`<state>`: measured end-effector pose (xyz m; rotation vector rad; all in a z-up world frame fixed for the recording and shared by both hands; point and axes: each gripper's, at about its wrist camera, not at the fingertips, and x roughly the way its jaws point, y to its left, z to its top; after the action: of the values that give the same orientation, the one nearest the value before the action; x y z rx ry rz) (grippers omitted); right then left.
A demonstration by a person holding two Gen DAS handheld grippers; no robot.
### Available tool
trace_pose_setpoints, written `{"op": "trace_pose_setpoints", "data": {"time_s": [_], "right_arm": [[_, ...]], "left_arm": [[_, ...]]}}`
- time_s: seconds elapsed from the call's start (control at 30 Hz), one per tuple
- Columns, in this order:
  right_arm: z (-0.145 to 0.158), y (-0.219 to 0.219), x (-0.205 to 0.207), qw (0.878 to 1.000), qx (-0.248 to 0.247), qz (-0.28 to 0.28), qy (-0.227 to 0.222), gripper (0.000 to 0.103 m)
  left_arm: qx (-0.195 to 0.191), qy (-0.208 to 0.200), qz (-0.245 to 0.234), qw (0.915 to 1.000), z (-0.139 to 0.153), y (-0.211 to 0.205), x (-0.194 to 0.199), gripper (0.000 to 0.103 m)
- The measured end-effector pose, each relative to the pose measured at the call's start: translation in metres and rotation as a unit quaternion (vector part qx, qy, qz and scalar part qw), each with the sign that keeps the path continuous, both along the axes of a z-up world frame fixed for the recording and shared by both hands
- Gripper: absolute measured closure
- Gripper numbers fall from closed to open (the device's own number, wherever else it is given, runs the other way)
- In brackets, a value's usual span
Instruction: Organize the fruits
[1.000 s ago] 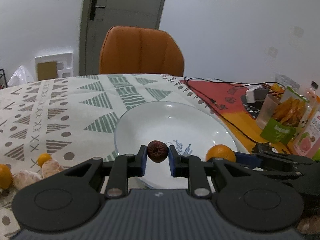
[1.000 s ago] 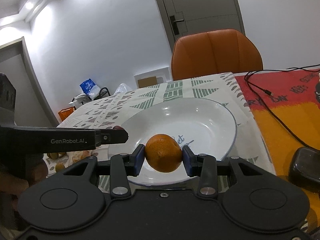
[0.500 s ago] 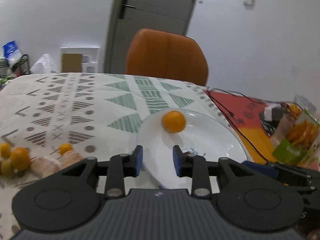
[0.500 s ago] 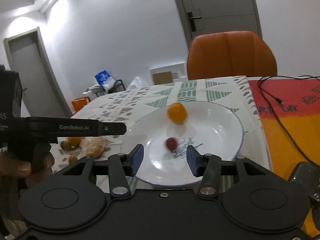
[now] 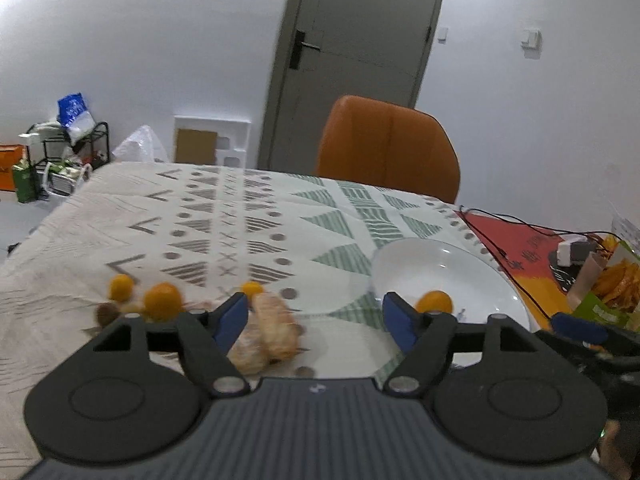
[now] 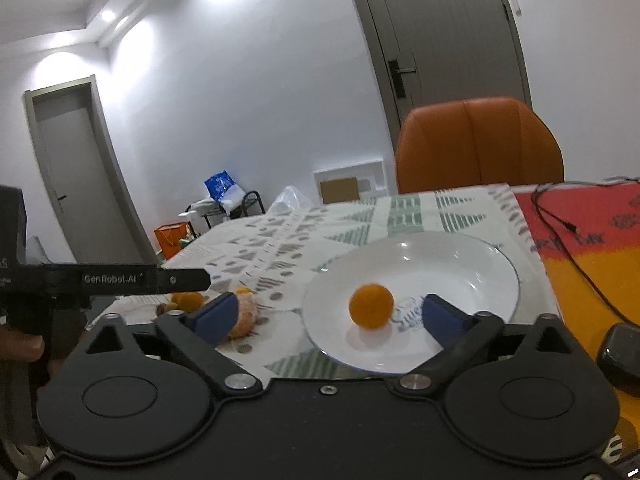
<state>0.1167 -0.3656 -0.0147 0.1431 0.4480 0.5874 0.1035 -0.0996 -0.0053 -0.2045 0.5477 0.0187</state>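
A white plate on the patterned tablecloth holds one orange, and that orange also shows in the left wrist view. My right gripper hangs open just before the plate, nothing between its fingers. My left gripper is open wide and points left of the plate. A peeled mandarin lies beside its left finger. Small oranges and a dark fruit lie further left. The small dark red fruit is not visible on the plate.
An orange chair stands behind the table. A black cable crosses the red-orange mat, and a black object lies at its near edge. Snack packets stand at the far right. A hand holds the left gripper's body.
A second ago the left gripper held a dark fruit and the right one an orange; both let go over the plate. Both jaws have opened wider, and the left gripper has swung left.
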Motion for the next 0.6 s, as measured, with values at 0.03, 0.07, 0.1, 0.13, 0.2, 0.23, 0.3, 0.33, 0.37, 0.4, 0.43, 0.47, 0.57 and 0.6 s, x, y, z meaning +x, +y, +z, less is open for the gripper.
{"op": "trace_pose_setpoints", "data": {"time_s": [0.03,0.07,0.1,0.13,0.2,0.23,0.3,0.33,0.37,0.4,0.43,0.47,0.57,0.6], "right_arm": [[0.002,0.002,-0.002,1.000,0.003,0.002,-0.002,0.000],[0.004,0.005,-0.004,1.000,0.005,0.003,0.000,0.000],[0.005,0.007,-0.006,1.000,0.007,0.005,0.001,0.000],[0.006,0.010,-0.007,1.000,0.008,0.006,0.002,0.000],[0.007,0.017,-0.012,1.000,0.005,0.004,-0.001,0.000],[0.007,0.020,-0.014,1.000,0.001,0.003,-0.002,0.000],[0.006,0.025,-0.018,1.000,-0.005,0.001,-0.006,0.000],[0.005,0.027,-0.019,1.000,-0.005,0.000,-0.006,0.000],[0.004,0.029,-0.019,1.000,-0.004,-0.001,-0.004,0.000],[0.003,0.032,-0.021,1.000,-0.003,-0.004,0.000,0.000],[0.001,0.035,-0.022,1.000,-0.003,-0.009,0.007,0.000],[0.000,0.038,-0.022,1.000,-0.002,-0.011,0.015,0.000],[-0.002,0.044,-0.027,1.000,0.001,-0.016,0.021,0.000],[-0.003,0.046,-0.029,1.000,-0.002,-0.017,0.020,0.000]], "left_arm": [[0.002,-0.001,0.004,1.0000,0.001,0.004,-0.004,0.025],[0.003,-0.003,0.007,1.0000,0.002,0.008,-0.009,0.024],[0.003,-0.006,0.009,0.9999,0.003,0.013,-0.014,0.023],[0.004,-0.008,0.011,0.9999,0.003,0.017,-0.018,0.021],[0.004,-0.011,0.020,0.9997,0.004,0.027,-0.027,0.020],[0.004,-0.012,0.024,0.9996,0.003,0.030,-0.031,0.019],[0.001,-0.015,0.036,0.9992,0.003,0.040,-0.039,0.018],[-0.001,-0.015,0.041,0.9990,0.003,0.044,-0.042,0.018],[-0.004,-0.015,0.047,0.9988,0.002,0.049,-0.046,0.018],[-0.007,-0.013,0.052,0.9985,0.002,0.054,-0.050,0.018],[-0.009,-0.012,0.055,0.9984,0.003,0.056,-0.053,0.018],[-0.010,-0.013,0.055,0.9983,0.004,0.059,-0.058,0.018],[-0.001,-0.014,0.049,0.9987,0.004,0.067,-0.068,0.014],[0.001,-0.015,0.049,0.9987,0.004,0.070,-0.070,0.014]]}}
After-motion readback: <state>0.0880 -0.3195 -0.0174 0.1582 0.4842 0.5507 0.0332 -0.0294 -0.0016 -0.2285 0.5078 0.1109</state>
